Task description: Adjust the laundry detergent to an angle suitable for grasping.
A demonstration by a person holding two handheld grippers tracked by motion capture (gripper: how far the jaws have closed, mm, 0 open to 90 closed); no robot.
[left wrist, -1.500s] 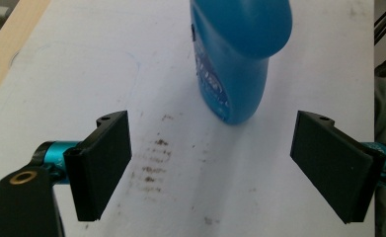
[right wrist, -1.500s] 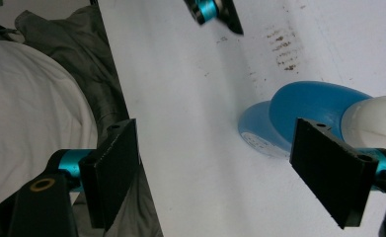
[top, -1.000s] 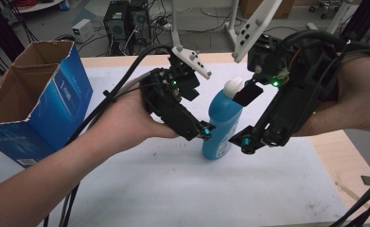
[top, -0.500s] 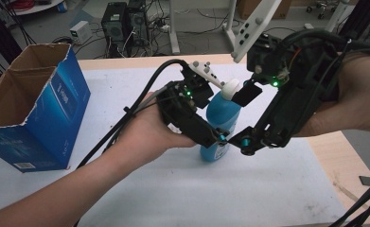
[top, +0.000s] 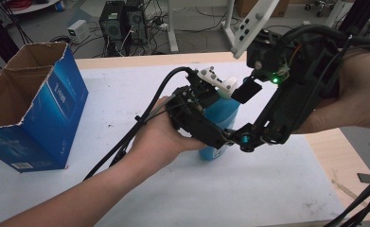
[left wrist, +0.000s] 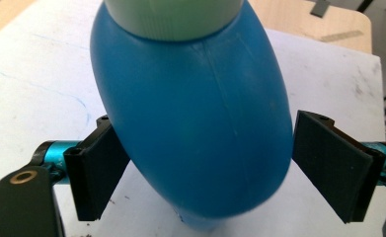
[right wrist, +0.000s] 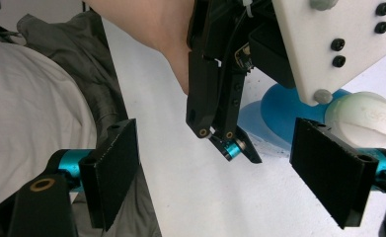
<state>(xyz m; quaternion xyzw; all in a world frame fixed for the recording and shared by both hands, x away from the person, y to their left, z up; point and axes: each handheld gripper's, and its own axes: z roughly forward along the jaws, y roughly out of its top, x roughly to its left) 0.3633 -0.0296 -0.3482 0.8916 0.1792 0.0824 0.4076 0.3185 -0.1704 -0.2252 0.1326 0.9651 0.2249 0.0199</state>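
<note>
the blue bottle [top: 223, 118] is found upright on the white table cover [top: 126, 94], near the middle of the table, with its white cap toward the right gripper [top: 249, 139]. the left gripper [left wrist: 205, 168] is set low around the bottle's body: one pad appears to touch the bottle on one side, while on the other side a gap is noted between pad and plastic, so the bottle is bracketed but not yet clamped. the right gripper [right wrist: 215, 182] is held wide apart with nothing between its pads, beside the bottle and just off the left gripper's tip. a cardboard box [top: 29, 109], open at the top, is noted well apart at the left edge.

the step in hand is judged to be the taking of the bottle by the left gripper. for a sound grip, the pads should be centred on the widest part of the rounded body and closed squarely, since a curved, smooth wall is likely to slip or tip if pinched off-centre. the right gripper is best kept clear until the hold is confirmed.
</note>
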